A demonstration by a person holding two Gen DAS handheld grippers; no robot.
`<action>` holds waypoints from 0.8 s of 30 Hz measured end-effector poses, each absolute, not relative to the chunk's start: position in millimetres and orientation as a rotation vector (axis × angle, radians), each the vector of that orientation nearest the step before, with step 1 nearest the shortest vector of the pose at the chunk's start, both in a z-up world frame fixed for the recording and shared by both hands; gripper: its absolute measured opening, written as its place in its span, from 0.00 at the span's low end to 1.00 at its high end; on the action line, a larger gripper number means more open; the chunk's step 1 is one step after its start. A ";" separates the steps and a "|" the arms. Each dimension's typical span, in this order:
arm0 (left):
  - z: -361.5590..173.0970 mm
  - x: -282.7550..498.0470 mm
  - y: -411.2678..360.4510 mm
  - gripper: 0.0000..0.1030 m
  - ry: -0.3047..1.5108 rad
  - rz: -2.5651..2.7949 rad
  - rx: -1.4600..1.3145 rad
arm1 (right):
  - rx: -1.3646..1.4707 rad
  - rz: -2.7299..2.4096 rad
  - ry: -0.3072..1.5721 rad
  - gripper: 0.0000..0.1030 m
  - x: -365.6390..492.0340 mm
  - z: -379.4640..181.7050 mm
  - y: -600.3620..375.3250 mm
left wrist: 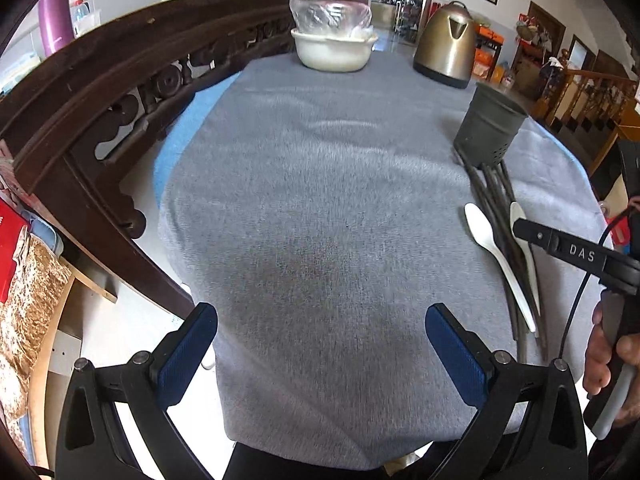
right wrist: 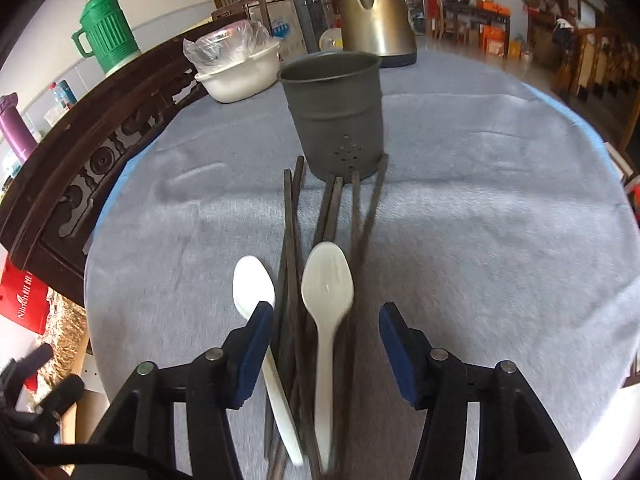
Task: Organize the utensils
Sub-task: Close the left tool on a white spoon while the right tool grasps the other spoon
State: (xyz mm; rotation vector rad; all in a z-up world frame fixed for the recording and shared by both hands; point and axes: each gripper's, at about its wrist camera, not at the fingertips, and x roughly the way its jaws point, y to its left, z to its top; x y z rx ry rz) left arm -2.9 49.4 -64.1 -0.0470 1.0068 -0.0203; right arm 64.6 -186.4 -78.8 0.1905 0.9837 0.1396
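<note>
A grey metal utensil cup (right wrist: 334, 116) stands upright on the grey tablecloth (right wrist: 480, 220). In front of it lie several dark chopsticks (right wrist: 292, 240) and two white plastic spoons (right wrist: 252, 284) (right wrist: 328, 280). My right gripper (right wrist: 326, 332) hovers low over them, jaws open. The right spoon's handle and the chopsticks lie between its blue pads, which press on nothing. The left wrist view shows the cup (left wrist: 490, 128), chopsticks (left wrist: 496, 200) and spoons (left wrist: 482, 228) far right. My left gripper (left wrist: 324, 344) is open over bare cloth, holding nothing.
A brass-coloured kettle (right wrist: 376, 12) and a white bowl with a plastic bag (right wrist: 240, 76) stand at the table's far end. A carved dark wooden chair back (left wrist: 100, 92) runs along the left edge. A hand (left wrist: 604, 360) holds the right gripper's handle.
</note>
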 end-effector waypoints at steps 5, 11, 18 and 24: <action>-65.7 6.5 41.7 1.00 1.009 -0.037 -0.027 | 0.156 0.133 1.021 0.57 78.0 -77.8 -181.2; -66.2 22.0 36.7 0.92 1.013 -0.070 -0.017 | 0.148 0.141 1.085 0.55 91.8 -88.3 -178.3; -69.6 45.1 26.1 0.68 1.049 -0.165 -0.037 | 0.157 0.151 1.111 0.30 96.6 -92.5 -177.7; -72.7 68.6 2.2 0.67 1.064 -0.277 -0.041 | 0.289 0.171 1.065 0.14 90.5 -85.6 -209.2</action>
